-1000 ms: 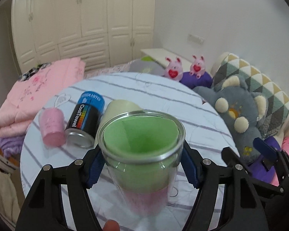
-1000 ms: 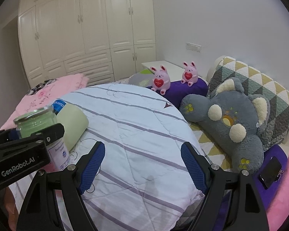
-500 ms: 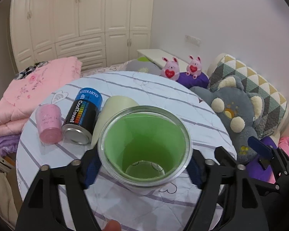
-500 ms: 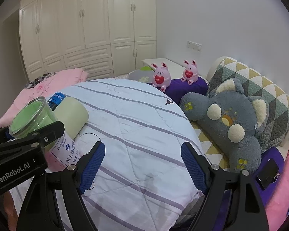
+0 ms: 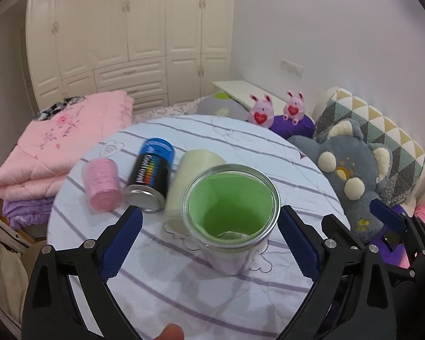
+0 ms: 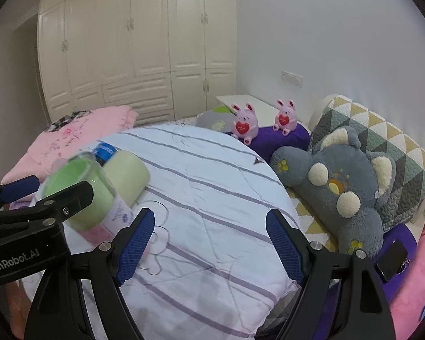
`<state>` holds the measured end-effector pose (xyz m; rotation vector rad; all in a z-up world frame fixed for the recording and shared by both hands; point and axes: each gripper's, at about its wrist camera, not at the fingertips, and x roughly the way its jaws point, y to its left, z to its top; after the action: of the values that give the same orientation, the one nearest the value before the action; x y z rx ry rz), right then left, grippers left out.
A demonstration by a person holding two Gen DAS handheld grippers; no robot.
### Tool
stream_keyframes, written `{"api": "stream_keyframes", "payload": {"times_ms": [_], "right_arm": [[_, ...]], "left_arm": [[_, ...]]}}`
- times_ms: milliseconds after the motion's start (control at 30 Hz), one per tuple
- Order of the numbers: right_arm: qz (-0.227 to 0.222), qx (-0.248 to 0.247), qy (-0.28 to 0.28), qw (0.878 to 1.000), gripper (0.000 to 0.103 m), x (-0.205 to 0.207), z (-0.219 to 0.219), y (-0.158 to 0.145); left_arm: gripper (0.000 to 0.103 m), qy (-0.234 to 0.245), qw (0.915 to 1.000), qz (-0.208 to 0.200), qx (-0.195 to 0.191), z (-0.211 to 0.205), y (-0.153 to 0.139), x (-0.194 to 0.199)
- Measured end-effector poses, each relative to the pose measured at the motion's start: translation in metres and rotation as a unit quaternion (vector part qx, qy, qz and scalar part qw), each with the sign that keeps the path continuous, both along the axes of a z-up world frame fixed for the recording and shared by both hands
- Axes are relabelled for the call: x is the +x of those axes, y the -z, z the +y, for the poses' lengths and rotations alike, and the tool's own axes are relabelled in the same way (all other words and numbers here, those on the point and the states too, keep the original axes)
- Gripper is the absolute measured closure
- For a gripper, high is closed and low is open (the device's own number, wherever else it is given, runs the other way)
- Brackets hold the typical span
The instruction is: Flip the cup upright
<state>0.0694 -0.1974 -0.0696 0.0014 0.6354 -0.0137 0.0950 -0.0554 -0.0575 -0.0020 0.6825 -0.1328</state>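
Note:
A clear glass cup with a green lining [image 5: 231, 215] stands upright on the round table [image 5: 201, 306], mouth up. My left gripper [image 5: 209, 243] is open, its blue pads apart from the cup on both sides. The cup also shows in the right wrist view [image 6: 85, 195], partly behind the left gripper's black arm [image 6: 28, 226]. My right gripper [image 6: 209, 243] is open and empty over the striped cloth, to the right of the cup.
A pale cream cup [image 5: 189, 181], a black and blue can [image 5: 151, 178] and a pink cup [image 5: 102, 184] lie on their sides behind the glass cup. A grey plush bear [image 6: 342, 189] and pillows sit right of the table. Pink bedding [image 5: 56, 147] is at left.
The left gripper tilted the cup upright, set it on the table and opened its fingers away from it. The right gripper stayed open and barely moved.

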Motion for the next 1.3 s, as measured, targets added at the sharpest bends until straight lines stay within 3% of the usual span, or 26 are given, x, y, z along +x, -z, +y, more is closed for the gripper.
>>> {"api": "stream_keyframes", "payload": {"times_ms": [467, 900, 1300], "right_arm": [[-0.042, -0.01, -0.03, 0.999, 0.021, -0.033, 0.034, -0.032], [-0.081, -0.024, -0.04, 0.996, 0.021, -0.065, 0.056, -0.059], [-0.127, -0.029, -0.054, 0.99, 0.021, -0.086, 0.069, -0.066]], "left_arm": [[0.001, -0.047, 0.9978, -0.043, 0.019, 0.054, -0.036, -0.056], [0.001, -0.052, 0.9962, -0.066, 0.021, 0.079, -0.051, -0.092], [0.0, -0.056, 0.9914, -0.118, 0.011, 0.086, -0.063, -0.12]]}}
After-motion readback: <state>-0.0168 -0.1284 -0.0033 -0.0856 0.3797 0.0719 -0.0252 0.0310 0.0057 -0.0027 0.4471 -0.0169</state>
